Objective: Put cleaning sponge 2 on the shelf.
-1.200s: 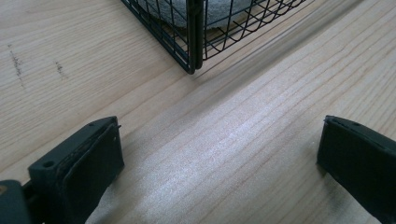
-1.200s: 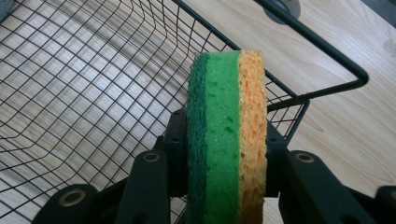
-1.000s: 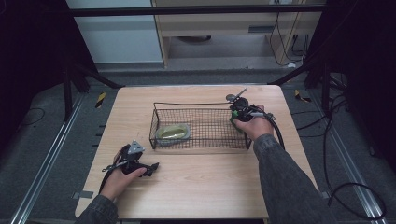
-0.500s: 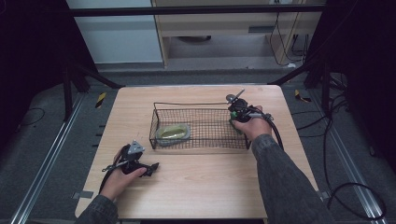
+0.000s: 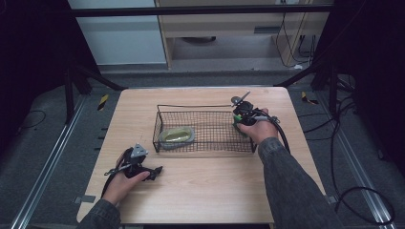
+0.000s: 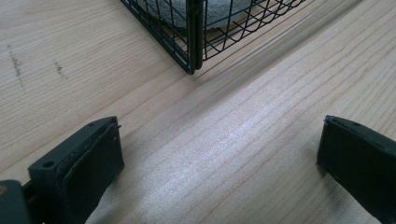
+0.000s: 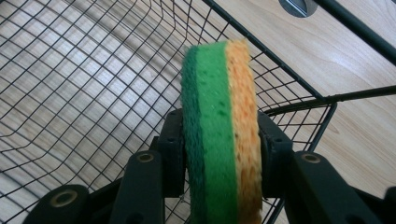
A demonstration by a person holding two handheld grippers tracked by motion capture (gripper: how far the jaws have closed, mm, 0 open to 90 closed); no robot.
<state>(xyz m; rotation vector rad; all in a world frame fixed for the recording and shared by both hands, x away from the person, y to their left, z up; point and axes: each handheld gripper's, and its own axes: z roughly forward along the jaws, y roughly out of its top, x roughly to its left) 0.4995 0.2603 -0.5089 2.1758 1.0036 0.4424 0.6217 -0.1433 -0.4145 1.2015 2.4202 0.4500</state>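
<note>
My right gripper (image 7: 219, 154), jaws just easing apart, still pinches the sponge (image 7: 219, 135) inside the wire basket (image 5: 165, 126) — release beginning; left gripper (image 6: 219, 154) spread, idle.

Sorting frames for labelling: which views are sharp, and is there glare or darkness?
High view: table evenly lit, surroundings dark. Left gripper view: soft sheen on the wood, basket slightly blurred. Right gripper view: sponge sharp, no glare.

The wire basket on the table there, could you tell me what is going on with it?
A person holds a gripper in each hand. The right gripper, its jaws just starting to open, clasps a green and orange sponge inside the wire basket, where a pale sponge already lies. The left gripper rests open on the table.
</note>
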